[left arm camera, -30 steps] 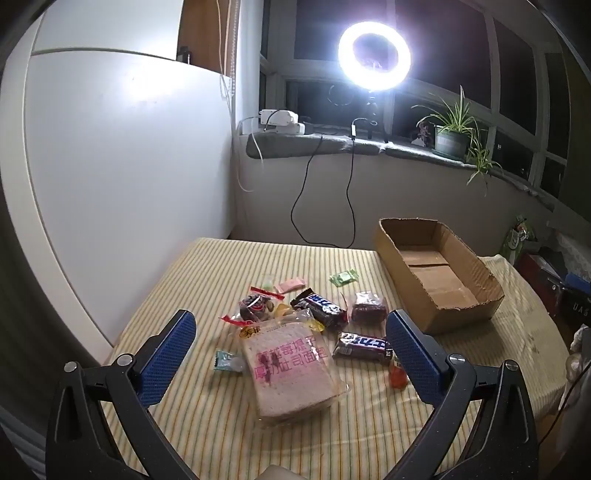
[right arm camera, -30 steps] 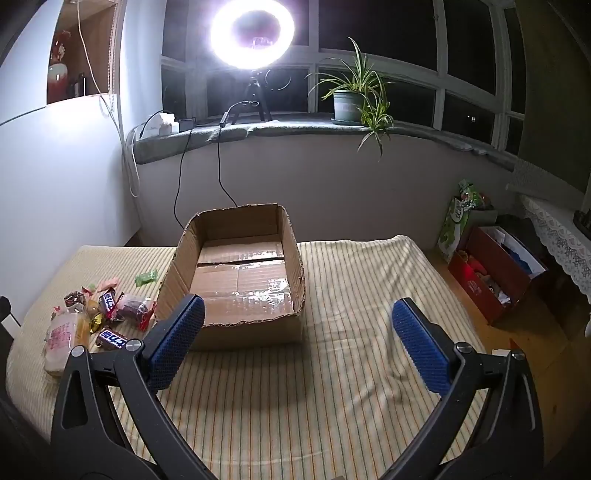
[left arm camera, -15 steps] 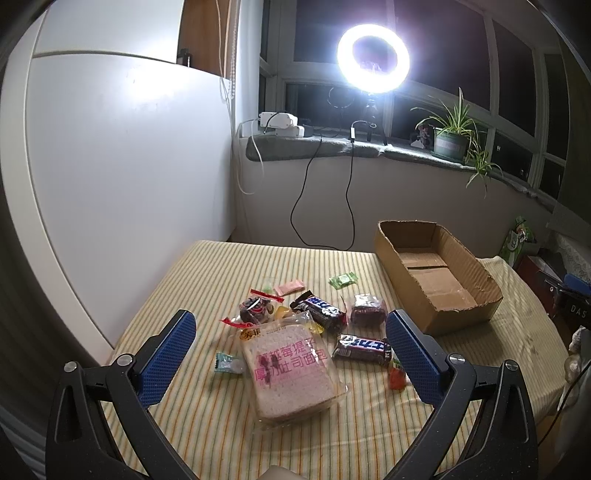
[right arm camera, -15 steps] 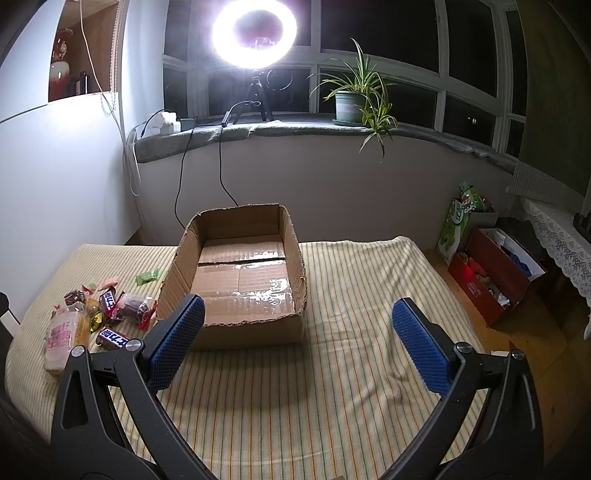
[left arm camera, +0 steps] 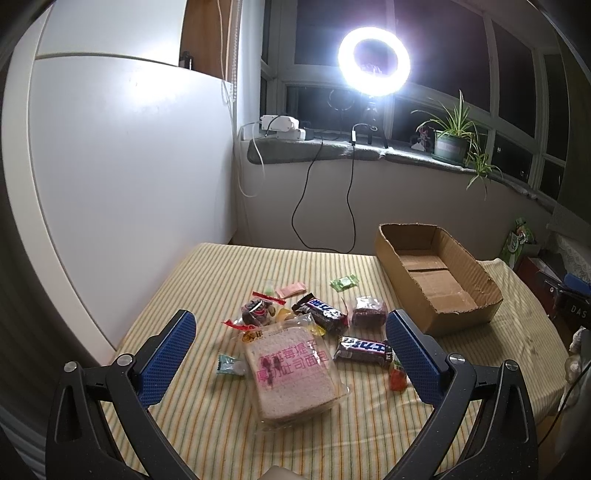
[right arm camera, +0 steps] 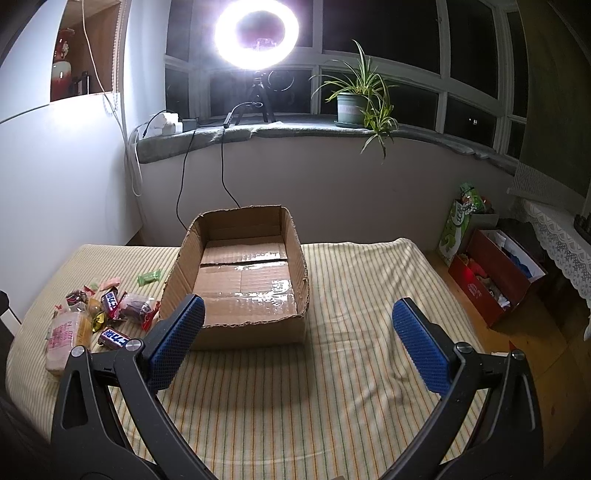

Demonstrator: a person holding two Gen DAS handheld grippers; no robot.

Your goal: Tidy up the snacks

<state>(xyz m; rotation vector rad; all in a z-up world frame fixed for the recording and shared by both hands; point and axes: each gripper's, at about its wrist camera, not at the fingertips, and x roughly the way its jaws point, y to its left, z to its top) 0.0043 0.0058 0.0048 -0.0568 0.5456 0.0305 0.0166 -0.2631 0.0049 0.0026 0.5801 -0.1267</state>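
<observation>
A pile of snacks lies on the striped tablecloth (left arm camera: 207, 280): a bagged bread slice (left arm camera: 291, 373) with pink print, two dark chocolate bars (left arm camera: 364, 348) (left arm camera: 320, 311), a brown cake pack (left arm camera: 367, 309), a green candy (left arm camera: 344, 283) and several small sweets. My left gripper (left arm camera: 290, 345) hovers open above the bread, holding nothing. An empty cardboard box (left arm camera: 439, 280) stands to the right of the pile. In the right wrist view my right gripper (right arm camera: 297, 338) is open and empty just in front of the box (right arm camera: 243, 280), with the snack pile (right arm camera: 92, 314) at the far left.
A white wall panel (left arm camera: 122, 177) borders the table's left side. Behind are a sill with a ring light (right arm camera: 256, 35), cables and a potted plant (right arm camera: 354, 107). Right of the table, on the floor, sit a red box (right arm camera: 495, 273) and a green bag (right arm camera: 460, 221).
Both views have shifted only slightly; the snacks and box sit a little lower and nearer in the left wrist view. Both grippers stay open and nothing on the table has moved.
</observation>
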